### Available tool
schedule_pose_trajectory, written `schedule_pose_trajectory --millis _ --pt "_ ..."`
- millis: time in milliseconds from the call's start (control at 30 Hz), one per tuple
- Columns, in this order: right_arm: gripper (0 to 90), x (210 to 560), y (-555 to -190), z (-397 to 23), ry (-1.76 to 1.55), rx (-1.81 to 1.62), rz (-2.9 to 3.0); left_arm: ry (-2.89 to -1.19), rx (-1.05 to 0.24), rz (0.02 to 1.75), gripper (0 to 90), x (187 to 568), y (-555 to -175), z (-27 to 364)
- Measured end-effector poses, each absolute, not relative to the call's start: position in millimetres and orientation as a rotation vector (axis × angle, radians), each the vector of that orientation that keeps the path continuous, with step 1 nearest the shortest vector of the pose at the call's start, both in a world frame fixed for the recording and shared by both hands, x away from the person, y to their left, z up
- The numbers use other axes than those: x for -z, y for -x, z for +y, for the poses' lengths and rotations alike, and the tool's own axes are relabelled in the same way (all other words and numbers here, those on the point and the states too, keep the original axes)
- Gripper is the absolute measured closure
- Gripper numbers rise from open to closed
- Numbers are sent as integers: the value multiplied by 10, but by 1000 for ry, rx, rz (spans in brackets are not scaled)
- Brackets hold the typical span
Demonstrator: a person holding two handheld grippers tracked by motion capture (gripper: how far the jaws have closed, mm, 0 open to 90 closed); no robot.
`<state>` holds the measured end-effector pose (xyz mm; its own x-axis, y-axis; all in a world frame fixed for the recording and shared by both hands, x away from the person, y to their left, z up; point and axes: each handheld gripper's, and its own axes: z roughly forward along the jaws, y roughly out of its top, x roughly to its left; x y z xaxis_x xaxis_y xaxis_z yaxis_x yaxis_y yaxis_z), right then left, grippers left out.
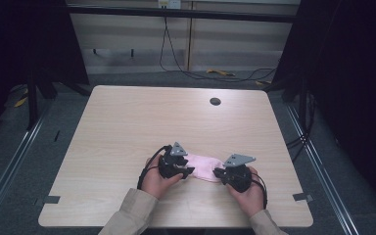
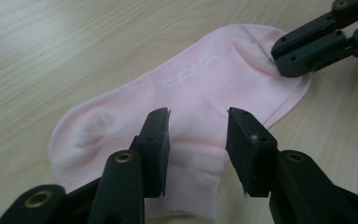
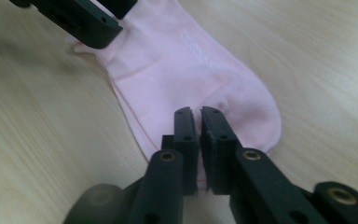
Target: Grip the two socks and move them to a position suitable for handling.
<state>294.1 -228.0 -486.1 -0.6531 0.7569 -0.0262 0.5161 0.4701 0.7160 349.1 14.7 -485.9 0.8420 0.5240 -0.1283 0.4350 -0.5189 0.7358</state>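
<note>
A pink sock (image 1: 204, 167) lies flat on the tabletop (image 1: 127, 127); the right gripper (image 3: 199, 112) pinches its toe, the left gripper (image 2: 198, 119) gapes over the cuff, likely next to clamp and fold.

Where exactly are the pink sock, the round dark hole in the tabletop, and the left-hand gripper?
Pale pink fabric sock (image 2: 200, 88), left gripper view: its middle, by the printed lettering.
Round dark hole (image 1: 215, 101), high view: its centre, in the wooden table.
Black left gripper (image 2: 198, 140), left gripper view: midway between its fingertips.

Pale wooden table (image 1: 127, 127) with a round dark hole (image 1: 215, 101) near its far edge; black cables (image 1: 176, 58) on the grey floor (image 1: 10, 161) beyond
</note>
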Motion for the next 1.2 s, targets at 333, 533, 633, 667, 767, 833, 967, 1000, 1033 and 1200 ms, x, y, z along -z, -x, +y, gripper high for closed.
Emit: schedule_pose_trajectory --millis 333,533,633,667,767,833,967,1000,1033,1200 --pt "893 4806 -2797 -2309 -1084 -1011 2428 -2205 -160 729 584 4901 -3523 211" --pt "893 4887 -2719 -2257 -1070 -991 2455 -2170 -174 740 571 4874 -3511 196" --pt "893 4884 -2705 -2225 -1054 -987 2458 -2167 -151 711 568 4856 -3492 157" --pt "893 4887 -2713 -2229 -1052 -996 2461 -2170 -152 699 567 4854 -3486 145" --pt "864 4877 -2718 -2251 -1068 -1016 2469 -2182 -151 692 555 4878 -3475 115" --pt "783 4838 -2703 -2280 -1066 -1027 2424 -2179 -153 695 546 4898 -3484 118" --pt "782 4697 -2712 -2384 -1078 -1102 2280 -2156 -183 697 526 4885 -3528 154" --pt "811 4699 -2721 -2376 -1063 -1108 2278 -2141 -190 708 526 4872 -3539 158" --pt "812 4713 -2729 -2358 -1057 -1107 2300 -2144 -200 709 525 4848 -3566 172" --pt "822 4893 -2690 -2195 -974 -946 2466 -2159 -221 766 536 4876 -3669 226"
